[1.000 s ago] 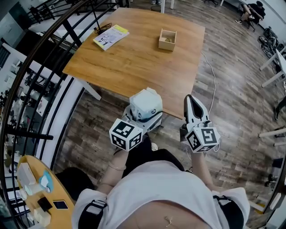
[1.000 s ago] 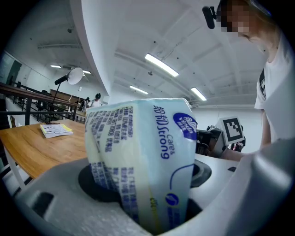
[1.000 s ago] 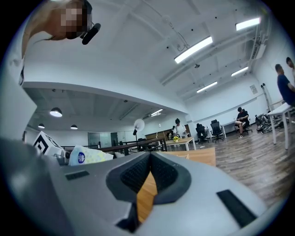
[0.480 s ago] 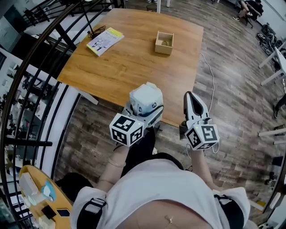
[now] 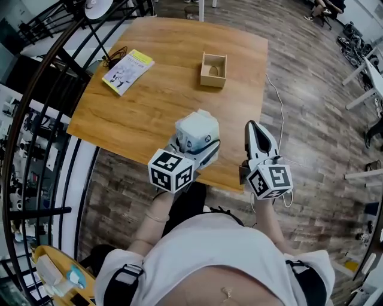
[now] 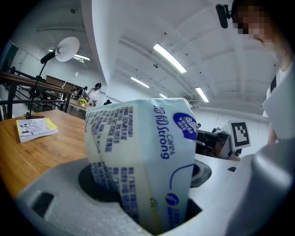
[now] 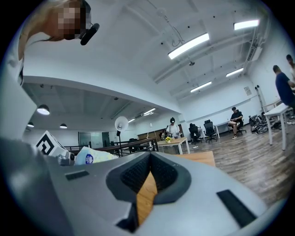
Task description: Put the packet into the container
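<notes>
Fingers [image 6: 50, 198] of the left gripper [image 5: 192, 150] pinch the white tissue packet [image 6: 138, 161] above the wooden table's [image 5: 137, 113] near edge, the right gripper [image 5: 254, 131] beside it with jaws pressed together on nothing, the small wooden box [image 5: 213, 70] well beyond.

A wooden table [image 5: 149, 113] stands on a plank floor [image 5: 317, 137]. A yellow-edged booklet [image 5: 127, 72] lies flat near the table's far left corner, with a black cable [image 5: 112, 58] just beside it. A white lamp [image 5: 99, 7] rises beyond that corner. A dark curved railing [image 5: 36, 119] runs along the left.
</notes>
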